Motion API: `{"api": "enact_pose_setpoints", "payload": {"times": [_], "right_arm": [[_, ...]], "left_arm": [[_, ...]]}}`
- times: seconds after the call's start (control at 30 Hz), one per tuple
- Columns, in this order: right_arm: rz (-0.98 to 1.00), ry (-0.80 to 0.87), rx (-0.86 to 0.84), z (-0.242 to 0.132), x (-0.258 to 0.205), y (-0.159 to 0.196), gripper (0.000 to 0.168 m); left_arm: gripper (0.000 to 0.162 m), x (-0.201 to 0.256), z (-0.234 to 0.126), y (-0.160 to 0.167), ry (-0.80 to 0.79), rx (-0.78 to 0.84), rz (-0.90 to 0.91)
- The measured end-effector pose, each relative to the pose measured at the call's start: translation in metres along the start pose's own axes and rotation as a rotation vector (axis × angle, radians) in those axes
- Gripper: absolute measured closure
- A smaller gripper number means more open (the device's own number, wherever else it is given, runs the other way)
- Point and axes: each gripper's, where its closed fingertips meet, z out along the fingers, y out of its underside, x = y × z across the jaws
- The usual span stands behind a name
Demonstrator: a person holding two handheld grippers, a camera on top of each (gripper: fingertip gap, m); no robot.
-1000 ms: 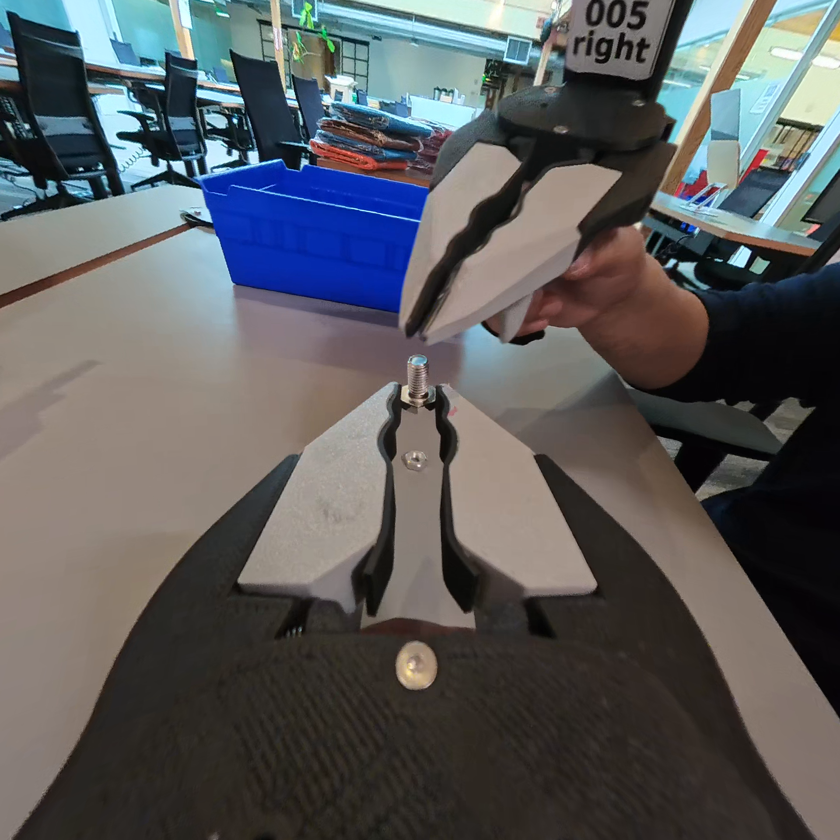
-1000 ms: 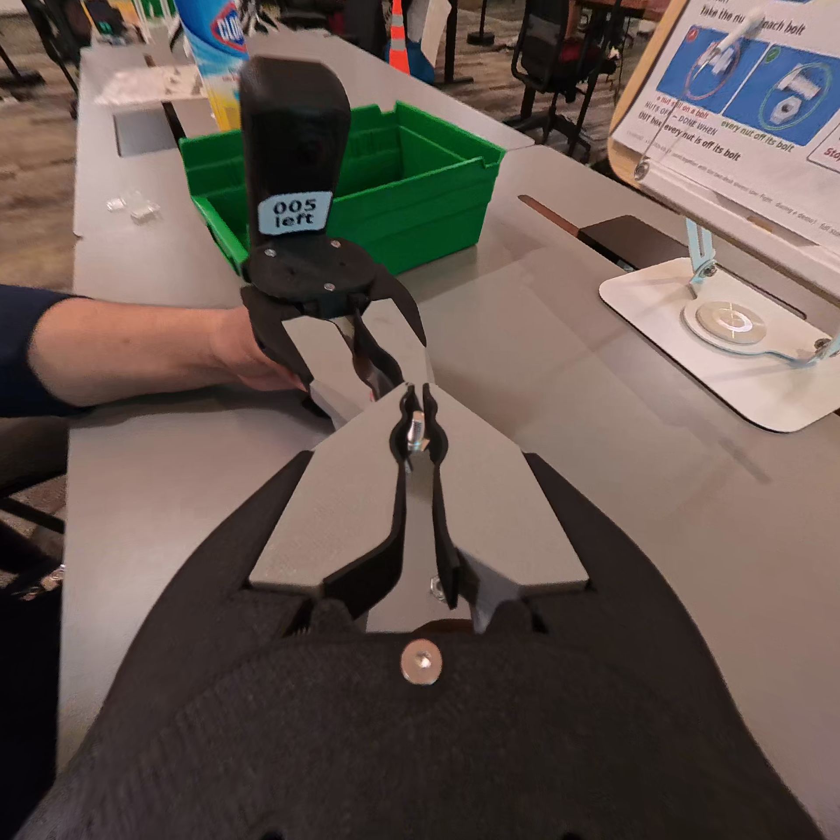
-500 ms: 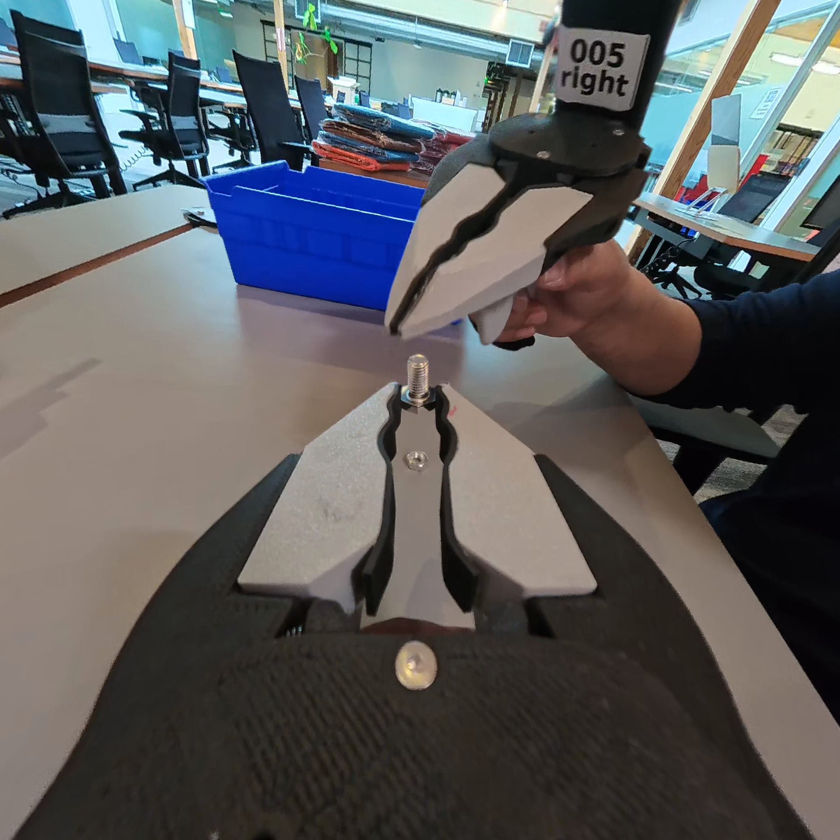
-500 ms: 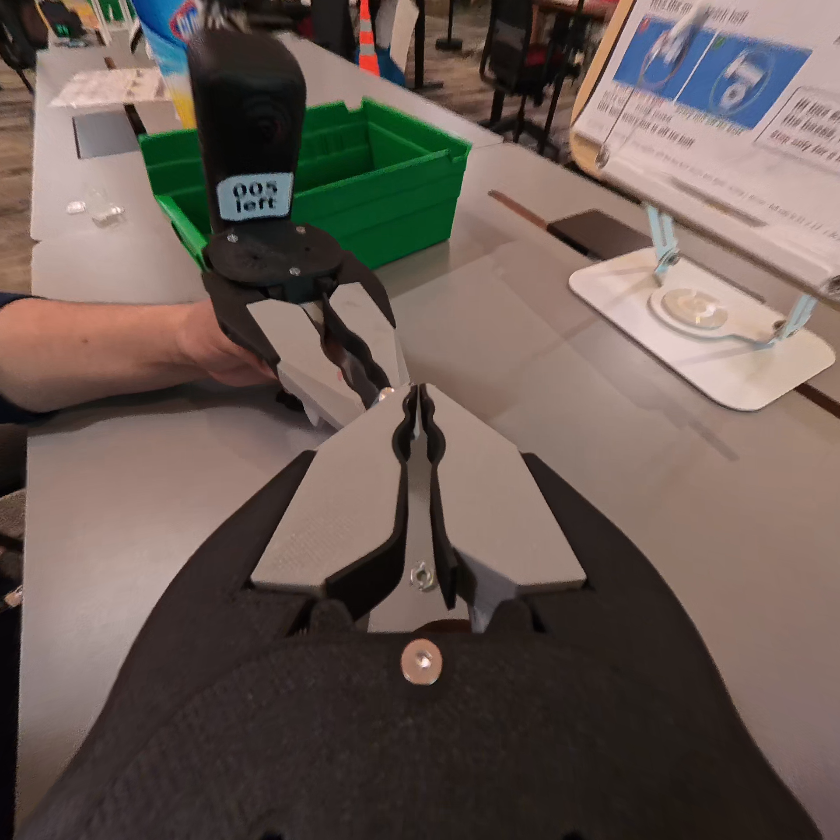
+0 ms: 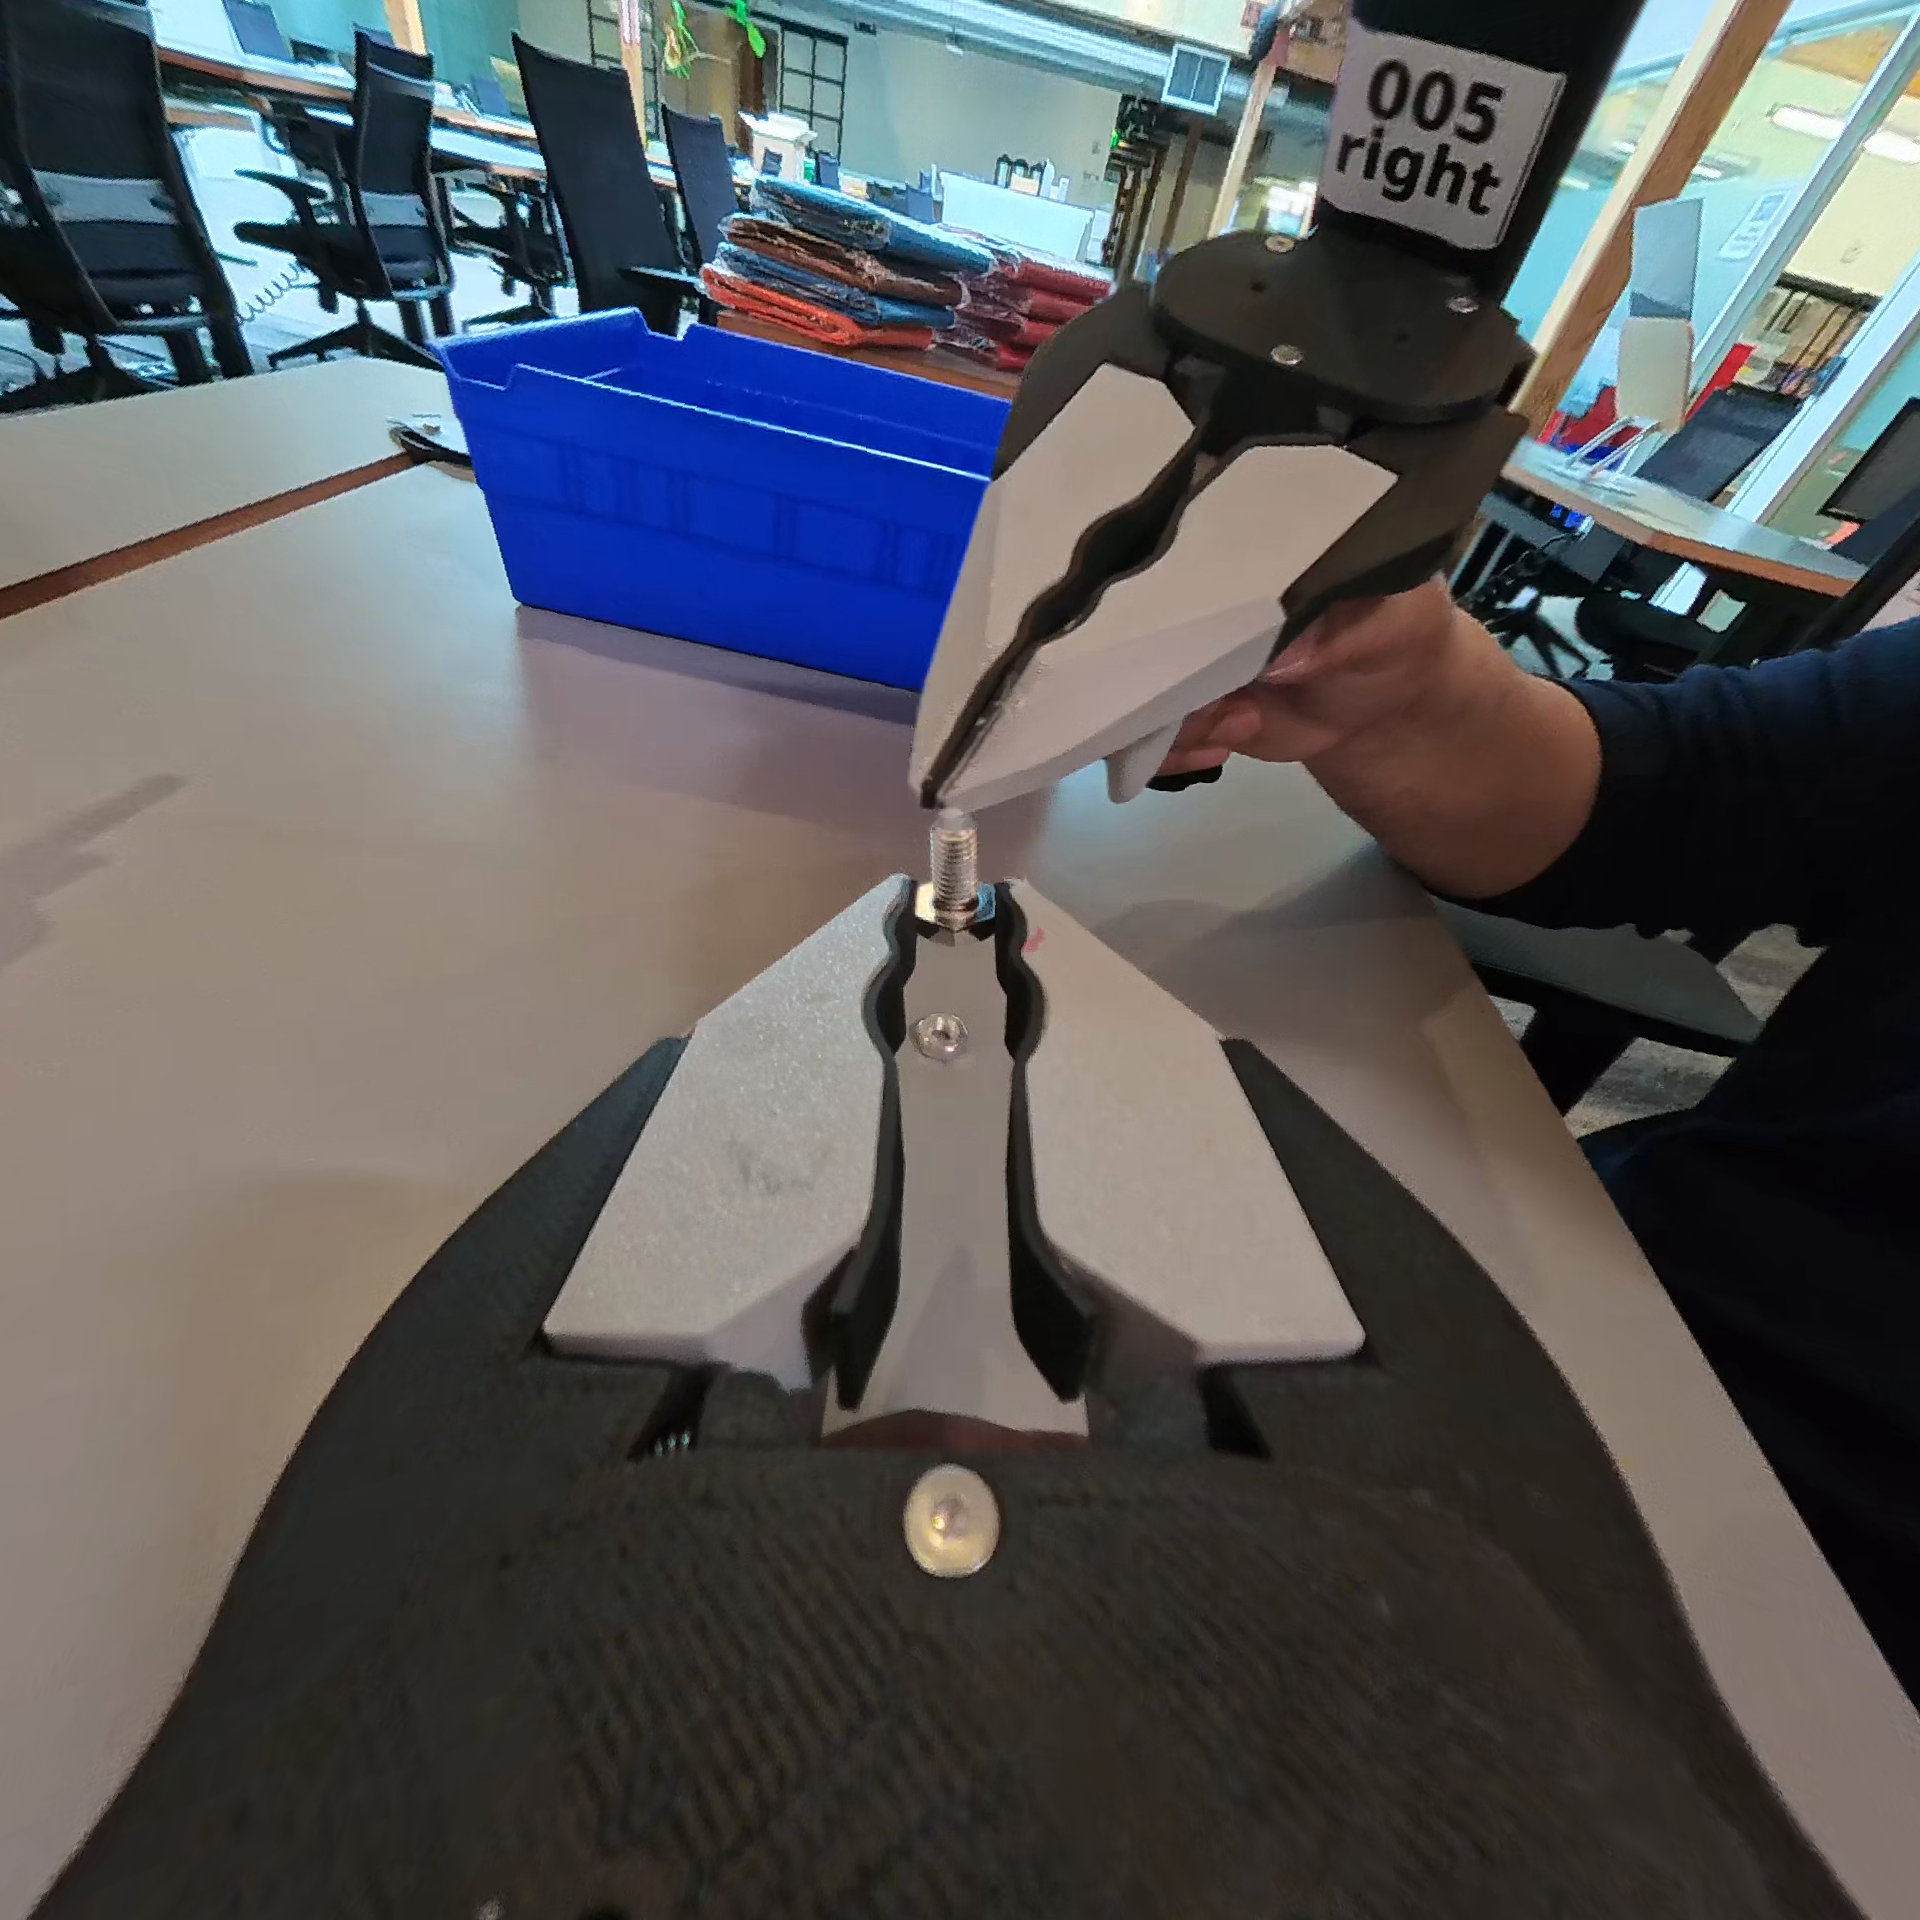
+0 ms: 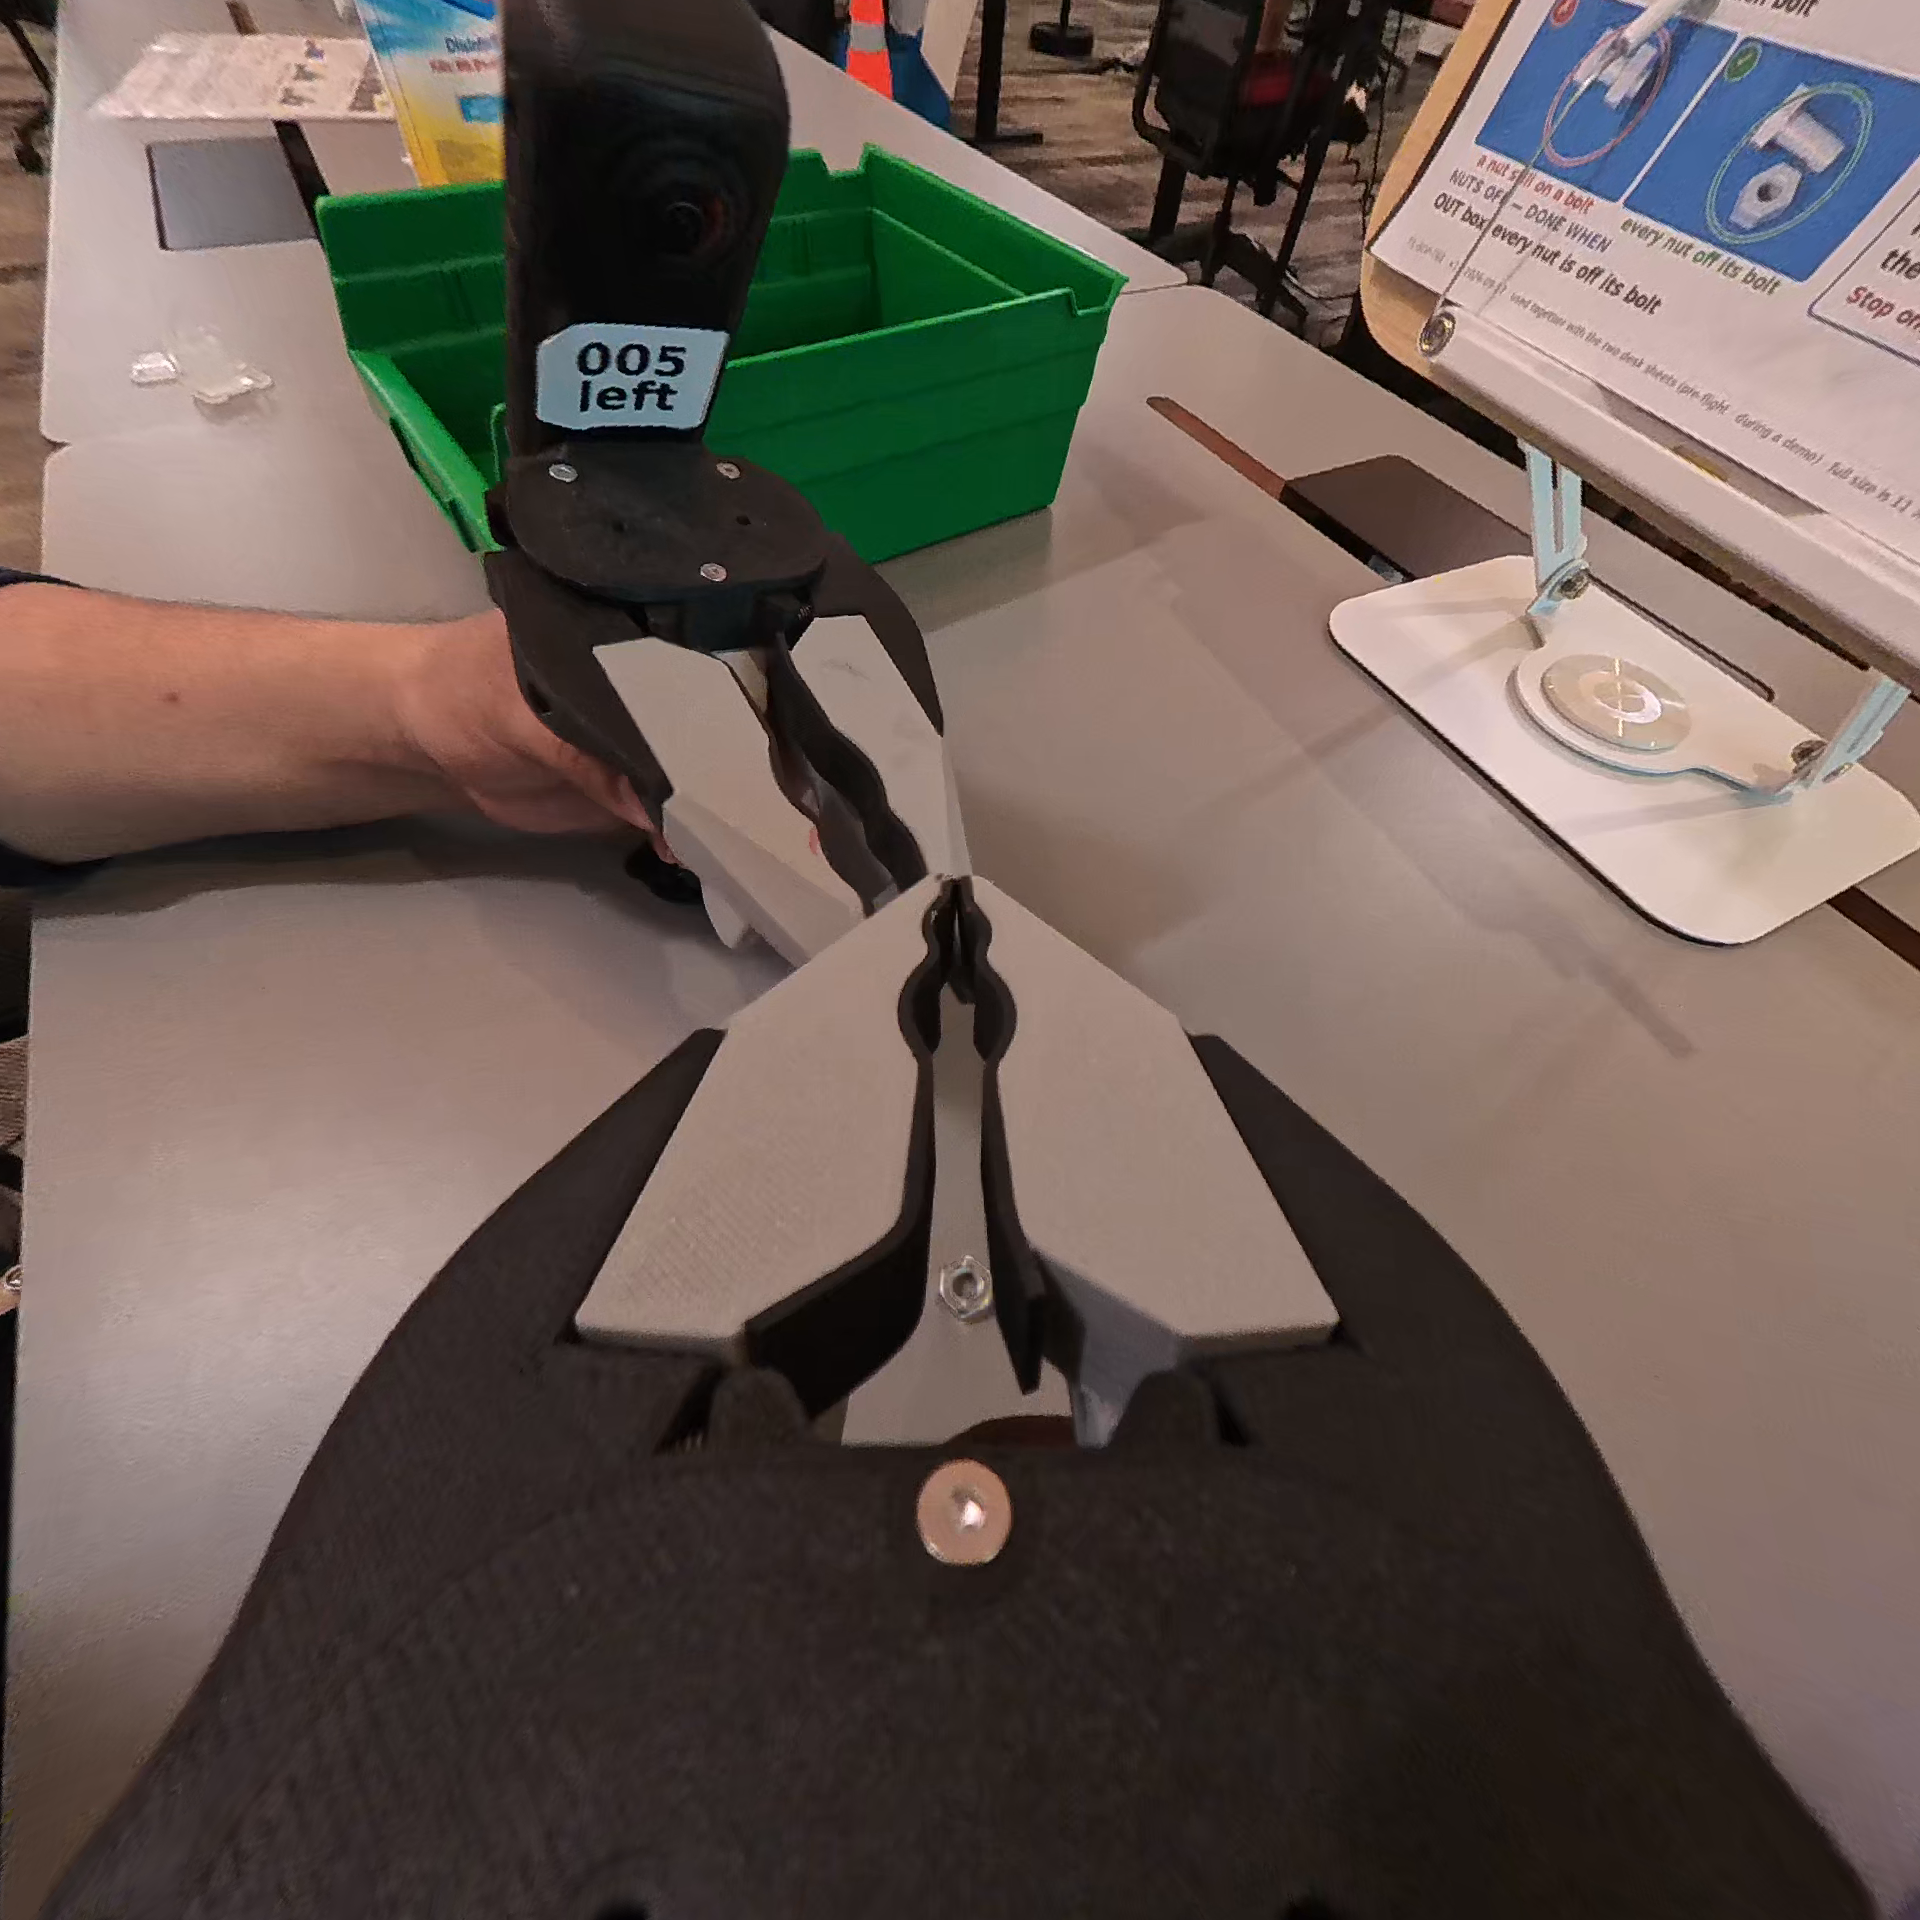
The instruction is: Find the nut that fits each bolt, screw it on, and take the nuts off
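Note:
My left gripper (image 5: 951,920) is shut on the hex base of a silver bolt (image 5: 951,862), which stands upright with its thread up. My right gripper (image 5: 940,800) hangs over it from the upper right. Its jaws are shut and its tips sit just above the bolt's top; nothing shows between them. In the right wrist view its tips (image 6: 951,899) meet the left gripper's fingers (image 6: 727,769). The bolt is hidden there. A loose nut (image 5: 940,1039) lies on the table under the left fingers. A loose nut (image 6: 961,1288) shows through the right fingers' gap; I cannot tell whether it is the same one.
A blue bin (image 5: 727,499) stands behind the bolt. A green bin (image 6: 914,343) stands behind the left gripper. An instruction sheet (image 6: 1662,208) leans on a white stand (image 6: 1621,748) at the right. The table's edge (image 5: 1558,1174) runs close on the right, by the person's sleeve. Only a small space, under 4 cm, lies between the two pairs of fingers. My left gripper's tips are some 9 centimetres from the loose nut (image 6: 961,1288). The left camera catches it too, in the left wrist view (image 5: 942,1030).
My right gripper has come down and a little nearer, so its shut tips now sit just over the bolt's top. My left gripper and the bolt have not moved.

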Motion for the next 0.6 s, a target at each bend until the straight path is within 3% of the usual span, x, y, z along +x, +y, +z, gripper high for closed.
{"api": "enact_pose_setpoints", "payload": {"times": [0.43, 0.6], "right_arm": [[0.021, 0.004, 0.004, -0.001, 0.004, 0.0, 0.168], [0.115, 0.014, 0.021, -0.015, 0.015, 0.007, 0.165]], "left_arm": [[0.15, -0.002, -0.001, -0.001, -0.024, 0.004, 0.024], [0.15, -0.007, -0.005, -0.003, -0.033, 0.023, 0.007]]}}
